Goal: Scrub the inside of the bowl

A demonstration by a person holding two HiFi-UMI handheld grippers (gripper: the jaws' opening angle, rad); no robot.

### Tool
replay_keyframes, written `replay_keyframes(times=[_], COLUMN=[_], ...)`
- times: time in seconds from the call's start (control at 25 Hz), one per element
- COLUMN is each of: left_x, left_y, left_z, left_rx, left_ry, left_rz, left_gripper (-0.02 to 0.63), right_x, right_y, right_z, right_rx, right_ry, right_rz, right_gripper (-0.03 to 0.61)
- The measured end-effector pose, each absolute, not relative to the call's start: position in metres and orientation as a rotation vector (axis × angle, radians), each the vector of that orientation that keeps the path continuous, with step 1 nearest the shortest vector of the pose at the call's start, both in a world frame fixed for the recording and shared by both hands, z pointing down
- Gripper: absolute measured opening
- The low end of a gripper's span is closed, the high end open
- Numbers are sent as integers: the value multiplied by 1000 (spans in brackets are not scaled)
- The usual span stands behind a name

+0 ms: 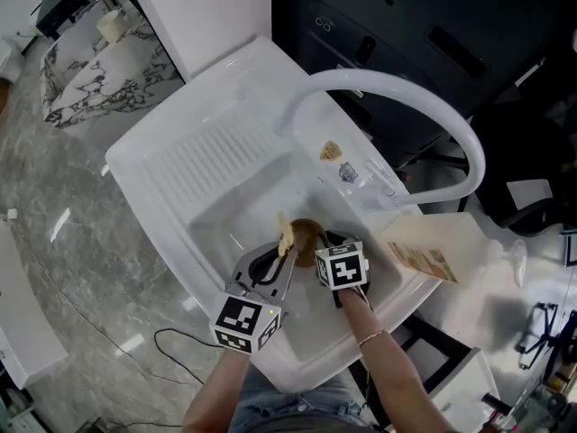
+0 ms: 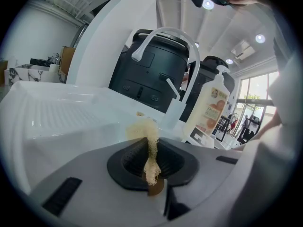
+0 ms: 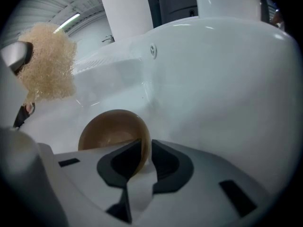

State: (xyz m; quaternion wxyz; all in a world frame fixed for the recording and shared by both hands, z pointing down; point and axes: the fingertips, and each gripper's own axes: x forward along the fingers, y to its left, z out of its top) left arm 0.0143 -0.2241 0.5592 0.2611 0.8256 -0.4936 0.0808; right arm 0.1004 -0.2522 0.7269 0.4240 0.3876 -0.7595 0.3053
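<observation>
A small brown bowl [image 1: 307, 238] is held tilted inside the white sink [image 1: 216, 207]. My right gripper [image 3: 144, 161] is shut on the bowl's [image 3: 113, 133] rim, its hollow side facing left. My left gripper [image 2: 152, 170] is shut on a tan mesh scrubber [image 2: 144, 138], whose frayed end sticks out past the jaws. In the head view the scrubber [image 1: 287, 235] sits just left of the bowl's rim, above the left gripper [image 1: 281, 262]. From the right gripper view the scrubber [image 3: 48, 69] hangs up and left of the bowl, apart from it.
A white curved faucet [image 1: 406, 97] arches over the sink's back right. A soap dispenser bottle [image 1: 435, 249] lies at the right rim. A ribbed drainboard [image 1: 206, 156] is on the sink's left. Marble floor lies to the left; dark appliances stand behind.
</observation>
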Motion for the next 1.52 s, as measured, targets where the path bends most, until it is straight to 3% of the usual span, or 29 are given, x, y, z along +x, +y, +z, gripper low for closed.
replay_keyframes(times=[0.8, 1.52], left_x=[-1, -9], left_y=[-209, -173], left_z=[538, 480], left_rx=[2250, 2401], left_ry=[-1399, -1432], left_rz=[190, 182], left_gripper=[46, 45], right_x=[91, 82], right_y=[-248, -231], right_z=[692, 580], right_rx=[994, 1184], right_ry=[-1992, -2243], right_rz=[751, 686], right_gripper=[26, 25])
